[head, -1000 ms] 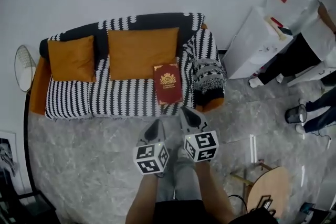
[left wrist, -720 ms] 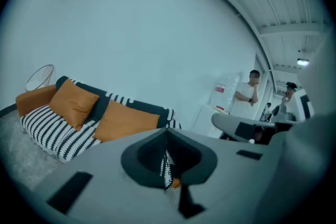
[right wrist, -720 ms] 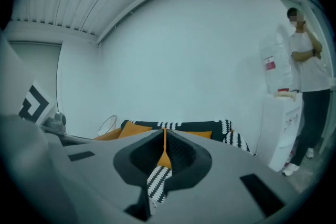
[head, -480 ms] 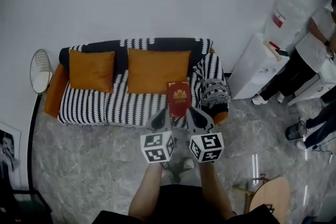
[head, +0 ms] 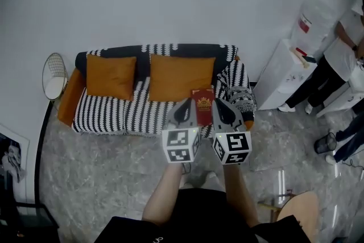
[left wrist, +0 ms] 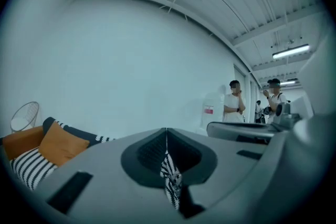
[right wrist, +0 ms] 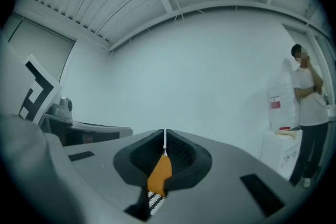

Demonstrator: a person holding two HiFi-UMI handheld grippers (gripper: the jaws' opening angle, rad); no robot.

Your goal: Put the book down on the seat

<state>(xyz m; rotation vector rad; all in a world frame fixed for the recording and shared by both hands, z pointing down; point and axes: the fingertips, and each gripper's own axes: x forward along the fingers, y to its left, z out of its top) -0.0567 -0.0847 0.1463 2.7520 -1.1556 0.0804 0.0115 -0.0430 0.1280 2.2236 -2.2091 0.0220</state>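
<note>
Both grippers are empty. Left gripper (head: 185,105): jaws pressed together, nothing between them; its own view (left wrist: 166,136) shows only a sliver of striped throw through the slit. Right gripper (head: 220,105): same, jaws together, holding nothing; its own view (right wrist: 165,139) shows orange cushion and stripes behind the slit. I hold the two side by side, close but apart, pointing roughly level at the far wall, marker cubes facing up at the head camera.

The book (head: 203,101) is red with a gold emblem. It lies flat and cover up on the seat (head: 108,114), at the right end, just beside the right armrest (head: 242,97). From the head view it sits between the two gripper tips, and neither touches it. Its far edge is at the near right corner of the right cushion (head: 181,78); I can't tell if they touch. The left cushion (head: 111,77) is well apart from the book.

There is a wire basket (head: 54,77) at the sofa's left end. To the right are a white cabinet (head: 284,74) and people standing (head: 335,60).
</note>
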